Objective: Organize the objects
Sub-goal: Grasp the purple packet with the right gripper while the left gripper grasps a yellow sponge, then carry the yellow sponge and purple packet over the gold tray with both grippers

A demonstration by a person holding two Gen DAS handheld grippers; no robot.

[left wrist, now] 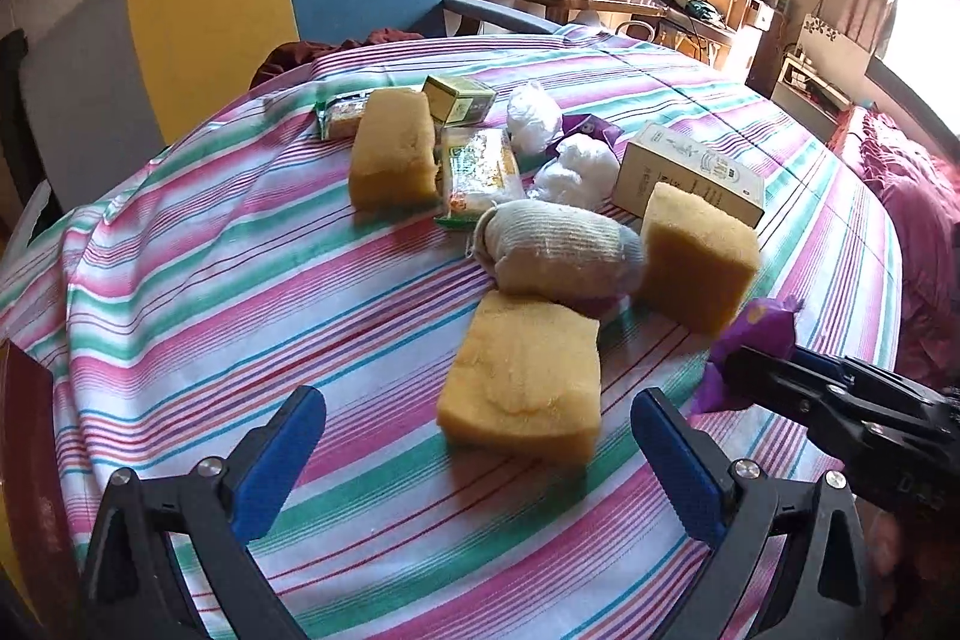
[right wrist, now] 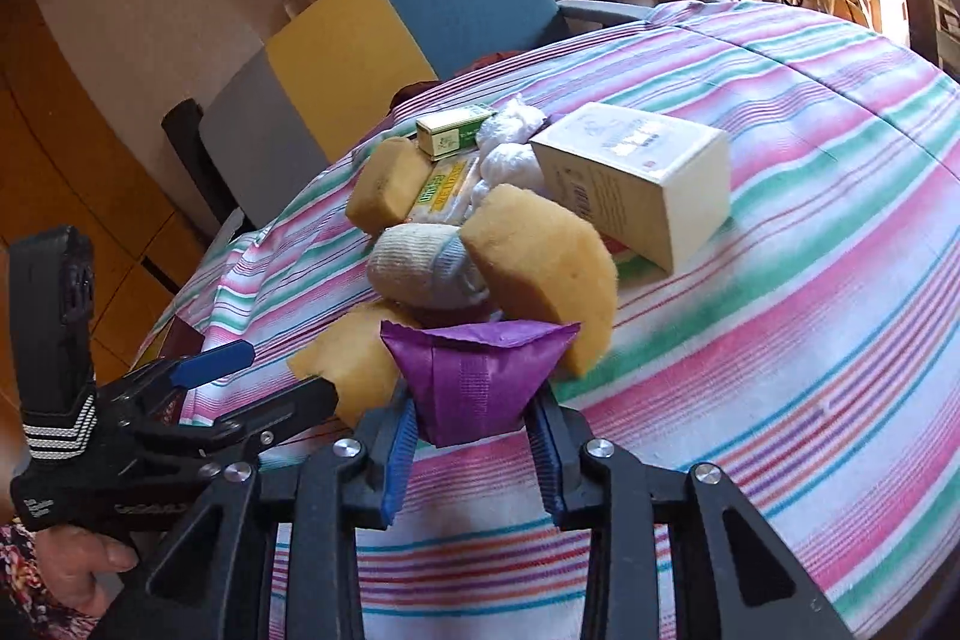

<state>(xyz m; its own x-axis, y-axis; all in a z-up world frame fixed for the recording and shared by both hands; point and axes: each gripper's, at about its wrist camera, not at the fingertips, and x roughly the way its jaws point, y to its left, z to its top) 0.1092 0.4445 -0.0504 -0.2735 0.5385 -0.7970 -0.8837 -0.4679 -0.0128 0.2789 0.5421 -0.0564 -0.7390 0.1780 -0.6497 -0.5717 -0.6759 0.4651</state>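
The right tool (right wrist: 474, 430) grips a purple packet (right wrist: 477, 370), and the left tool (left wrist: 477, 436) is open around the near sponge (left wrist: 522, 376).

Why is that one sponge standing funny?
The sponge by the white box is tipped up on its edge, leaning against the rolled sock, while the other two sponges lie flat. Everything is a jumbled pile.
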